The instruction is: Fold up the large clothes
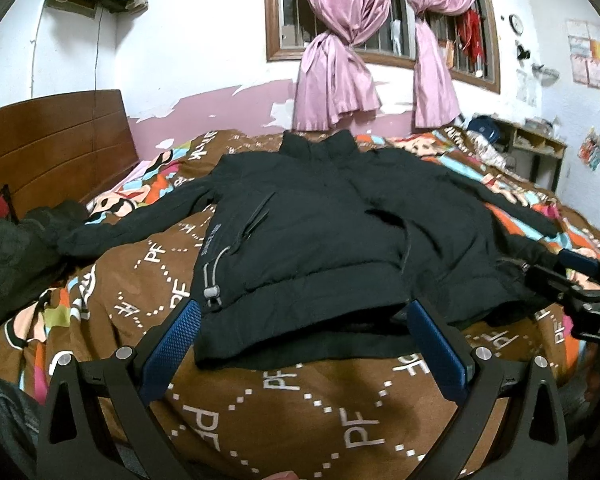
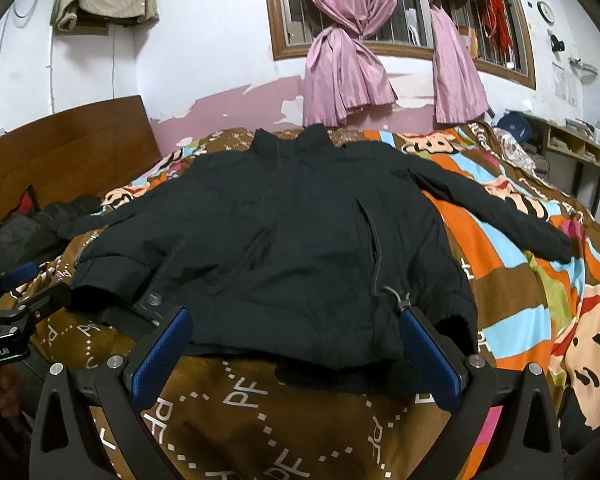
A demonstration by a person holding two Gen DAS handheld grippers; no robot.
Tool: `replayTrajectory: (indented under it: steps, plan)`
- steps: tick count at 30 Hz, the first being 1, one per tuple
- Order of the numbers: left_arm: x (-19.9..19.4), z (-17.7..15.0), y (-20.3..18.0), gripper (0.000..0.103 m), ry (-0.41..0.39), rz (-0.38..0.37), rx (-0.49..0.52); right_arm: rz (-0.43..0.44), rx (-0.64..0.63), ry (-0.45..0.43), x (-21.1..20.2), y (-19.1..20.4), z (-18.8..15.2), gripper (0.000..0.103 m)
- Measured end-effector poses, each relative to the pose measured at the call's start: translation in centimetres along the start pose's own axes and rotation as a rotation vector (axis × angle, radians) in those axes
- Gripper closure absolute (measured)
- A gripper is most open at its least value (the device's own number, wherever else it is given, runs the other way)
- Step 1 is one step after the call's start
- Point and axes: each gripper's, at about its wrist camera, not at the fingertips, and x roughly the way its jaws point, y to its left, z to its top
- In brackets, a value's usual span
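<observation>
Both grippers, left gripper [image 1: 304,312] and right gripper [image 2: 296,320], hover spread wide and empty at the black jacket's [image 1: 312,216] six-o'clock hem, where padded fabric may slip or bunch.

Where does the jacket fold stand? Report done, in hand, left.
Done: the black jacket lies spread flat on the bedspread, front up, both sleeves out. In hand: nothing; left gripper and right gripper hover open at its hem. Left: every fold, sleeves and body.

One black jacket [image 1: 320,216], two pink curtains [image 1: 336,64], one patterned quilt [image 1: 284,412], one clock [image 1: 516,24].
</observation>
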Motion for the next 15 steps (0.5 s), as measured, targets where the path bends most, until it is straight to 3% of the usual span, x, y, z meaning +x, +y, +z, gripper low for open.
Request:
replayTrajectory:
  steps: [5, 10, 15]
  plan:
    - [1.3, -0.3, 0.0, 0.002, 0.064, 0.004, -0.024, -0.084, 0.01, 0.047, 0.4, -0.2, -0.1, 0.0]
    - [1.9, 0.7, 0.2, 0.002, 0.138, 0.077, 0.008, -0.186, 0.035, 0.092, -0.2, -0.4, 1.2, 0.0]
    - [1.5, 2.6, 0.4, 0.002, 0.152, 0.138, 0.03, -0.209, 0.046, 0.106, -0.8, -0.7, 4.2, 0.0]
